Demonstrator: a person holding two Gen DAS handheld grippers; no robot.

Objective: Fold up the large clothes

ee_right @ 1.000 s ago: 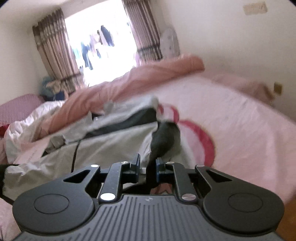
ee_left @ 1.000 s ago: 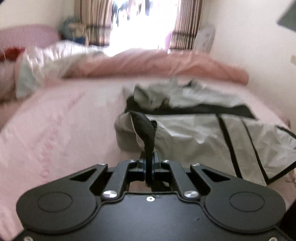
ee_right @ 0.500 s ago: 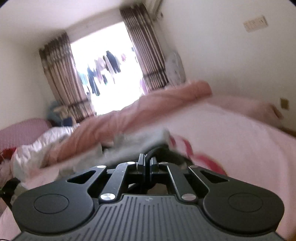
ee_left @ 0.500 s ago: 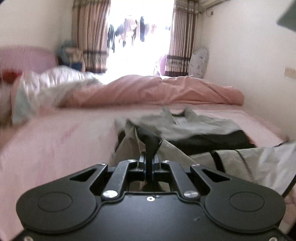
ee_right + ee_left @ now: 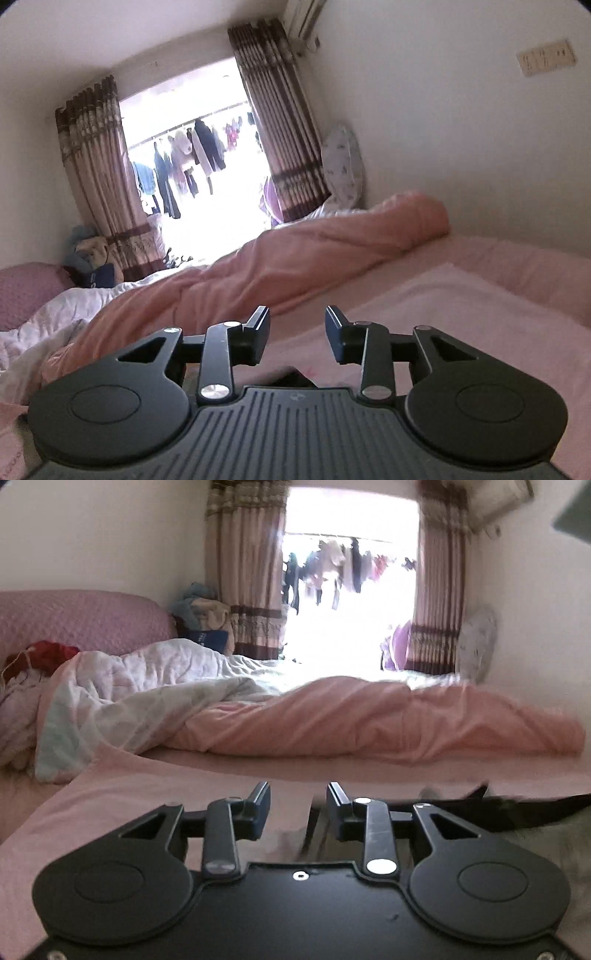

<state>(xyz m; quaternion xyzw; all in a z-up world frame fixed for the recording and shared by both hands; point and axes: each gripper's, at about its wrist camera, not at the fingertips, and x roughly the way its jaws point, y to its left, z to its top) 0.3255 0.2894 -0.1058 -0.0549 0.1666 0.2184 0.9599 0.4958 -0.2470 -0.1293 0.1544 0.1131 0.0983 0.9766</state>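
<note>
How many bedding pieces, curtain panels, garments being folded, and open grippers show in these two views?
Quilts: 2, pink quilt, white quilt
Curtain panels: 2, left curtain, right curtain
Grey-black garment: 1
Open grippers: 2, left gripper, right gripper
Total: 7
</note>
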